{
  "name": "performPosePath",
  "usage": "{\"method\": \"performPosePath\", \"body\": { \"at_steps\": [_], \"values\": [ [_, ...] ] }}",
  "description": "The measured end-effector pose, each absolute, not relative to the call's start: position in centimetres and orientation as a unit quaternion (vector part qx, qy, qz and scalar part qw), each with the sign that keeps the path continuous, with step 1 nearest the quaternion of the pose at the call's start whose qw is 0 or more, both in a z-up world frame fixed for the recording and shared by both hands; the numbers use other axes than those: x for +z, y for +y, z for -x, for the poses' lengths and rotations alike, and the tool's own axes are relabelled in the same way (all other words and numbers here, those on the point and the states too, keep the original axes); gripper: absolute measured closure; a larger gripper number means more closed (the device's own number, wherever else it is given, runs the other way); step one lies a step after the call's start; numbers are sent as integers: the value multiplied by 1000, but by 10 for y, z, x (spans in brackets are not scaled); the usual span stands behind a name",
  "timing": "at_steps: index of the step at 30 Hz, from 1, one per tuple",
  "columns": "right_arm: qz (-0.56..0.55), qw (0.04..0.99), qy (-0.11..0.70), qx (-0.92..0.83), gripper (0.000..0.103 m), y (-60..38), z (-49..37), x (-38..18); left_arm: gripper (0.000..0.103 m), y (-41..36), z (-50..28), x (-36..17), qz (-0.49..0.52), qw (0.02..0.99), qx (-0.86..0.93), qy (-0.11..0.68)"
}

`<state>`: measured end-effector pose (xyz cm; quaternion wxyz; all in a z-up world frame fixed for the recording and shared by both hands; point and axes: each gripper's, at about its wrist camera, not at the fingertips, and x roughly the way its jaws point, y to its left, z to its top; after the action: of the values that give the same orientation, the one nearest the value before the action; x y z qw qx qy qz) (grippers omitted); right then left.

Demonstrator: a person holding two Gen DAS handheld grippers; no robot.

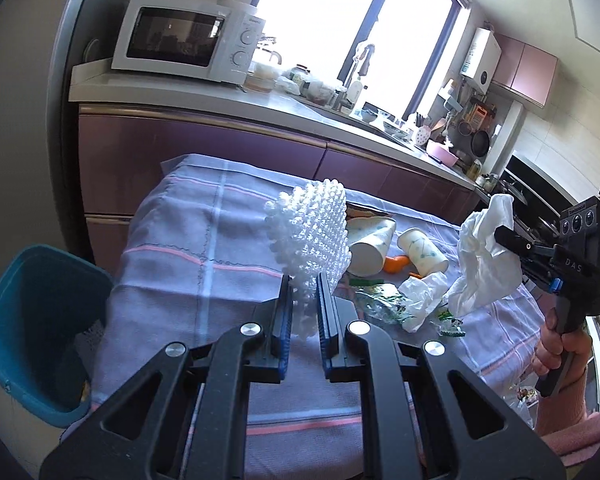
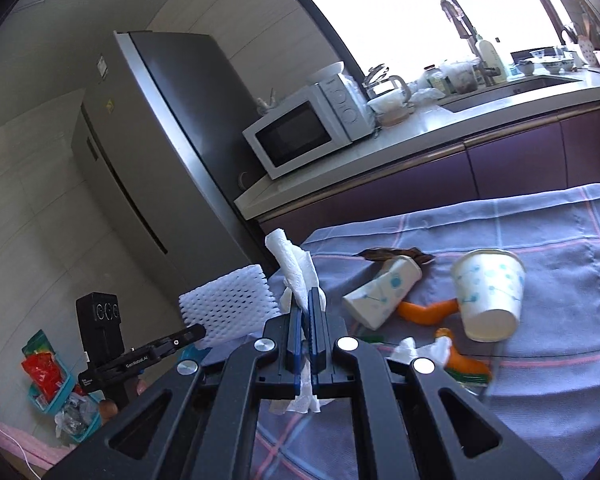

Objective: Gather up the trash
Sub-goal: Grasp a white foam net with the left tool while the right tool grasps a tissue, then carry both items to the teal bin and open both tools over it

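My left gripper (image 1: 305, 300) is shut on a white foam fruit net (image 1: 310, 236), held up over the checked cloth; the net (image 2: 230, 304) also shows in the right wrist view. My right gripper (image 2: 306, 304) is shut on a crumpled white paper towel (image 2: 296, 268), lifted above the table, and the same towel (image 1: 486, 256) hangs from that gripper (image 1: 504, 236) in the left view. On the cloth lie two dotted paper cups (image 1: 370, 242) (image 1: 422, 250), orange peel (image 1: 396, 265), a clear plastic wrapper (image 1: 380, 304) and another white tissue (image 1: 422, 300).
A blue trash bin (image 1: 28, 320) stands left of the table. Behind run a purple counter (image 1: 204, 148) with a microwave (image 1: 188, 38) and a sink (image 2: 512, 88). A grey fridge (image 2: 148, 140) stands further left. A hand (image 1: 556, 344) grips the right tool.
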<state>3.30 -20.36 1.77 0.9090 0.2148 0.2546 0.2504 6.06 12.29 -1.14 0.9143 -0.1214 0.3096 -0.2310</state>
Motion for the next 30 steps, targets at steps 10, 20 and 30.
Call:
{"method": "performPosePath", "body": {
  "at_steps": [10,20,30],
  "values": [
    [-191,867,290,357,100,-104,-87,16,91,216,-38,-19,160,929,-131,306],
    [-165,828,314,434,100,-9,-133,18,91,296,-25,-36,185,932,-36,308],
    [-166,795,361,458,100,62,-168,-4,91,339,-35,-76,214,912,16,350]
  ]
}}
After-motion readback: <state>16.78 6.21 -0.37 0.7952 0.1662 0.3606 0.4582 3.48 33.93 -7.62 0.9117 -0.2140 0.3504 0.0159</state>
